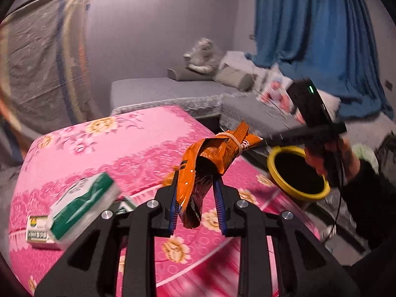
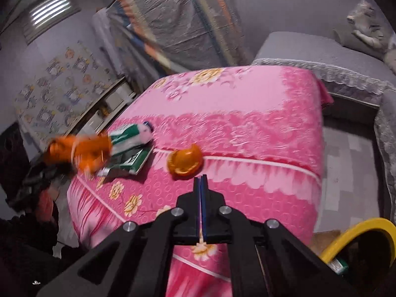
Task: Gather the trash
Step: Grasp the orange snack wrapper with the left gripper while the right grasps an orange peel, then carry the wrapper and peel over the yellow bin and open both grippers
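Observation:
My left gripper (image 1: 196, 185) is shut on an orange snack bag (image 1: 210, 160) and holds it above the pink flowered bed cover (image 1: 138, 133); the bag shows blurred in the right wrist view (image 2: 79, 152). A yellow-rimmed trash bin (image 1: 297, 170) stands to the right beside the bed; its rim shows in the right wrist view (image 2: 366, 230). My right gripper (image 2: 201, 180) is shut and empty, its tips just short of an orange peel (image 2: 184, 160) lying on the bed cover (image 2: 247, 128). It shows from the side in the left wrist view, above the bin.
A green-and-white tissue pack (image 1: 81, 203) and a small box (image 1: 37, 230) lie on the bed's left side; the pack (image 2: 131, 138) lies on a green packet (image 2: 133, 159). A grey sofa (image 1: 173, 91) with cushions stands behind, blue curtain (image 1: 316, 29) at the right.

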